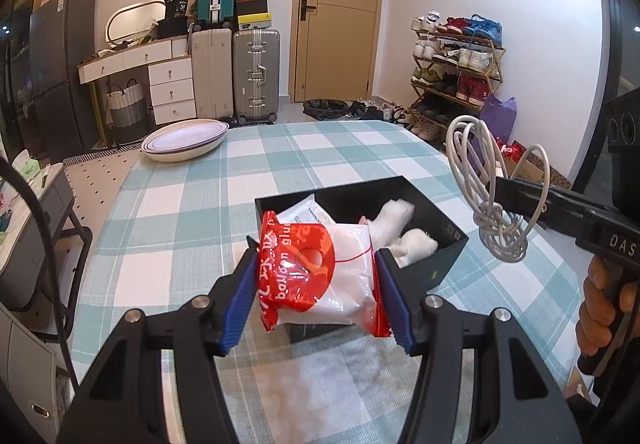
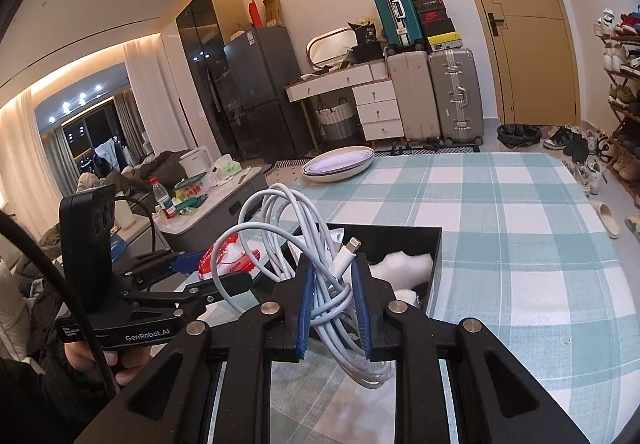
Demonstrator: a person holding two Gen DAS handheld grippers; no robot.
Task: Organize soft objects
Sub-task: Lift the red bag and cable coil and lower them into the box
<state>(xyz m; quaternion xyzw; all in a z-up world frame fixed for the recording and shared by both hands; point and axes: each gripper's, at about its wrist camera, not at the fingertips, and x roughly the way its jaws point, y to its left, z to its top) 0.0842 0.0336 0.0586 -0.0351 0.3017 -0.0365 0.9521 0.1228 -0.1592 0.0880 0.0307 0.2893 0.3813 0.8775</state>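
Left hand-held gripper (image 1: 316,276) clenched on a red-and-white packet (image 1: 320,272) marked "balloon glue", blue pads pressing both edges, packet raised just above the near rim of a black box (image 1: 448,228). Right hand-held gripper (image 2: 332,304) clamped tight on a coiled white charging cable (image 2: 304,240), loops spilling above and below the pads, plug end poking up between the fingers. Just beyond both hand-held grippers, open black box on the checked worktop (image 1: 320,151), holding white fluffy pieces (image 1: 400,232) and a white pouch (image 1: 304,209). Far ahead and left of the left hand-held gripper, stacked shallow bowls (image 1: 184,141) at the worktop's far corner.
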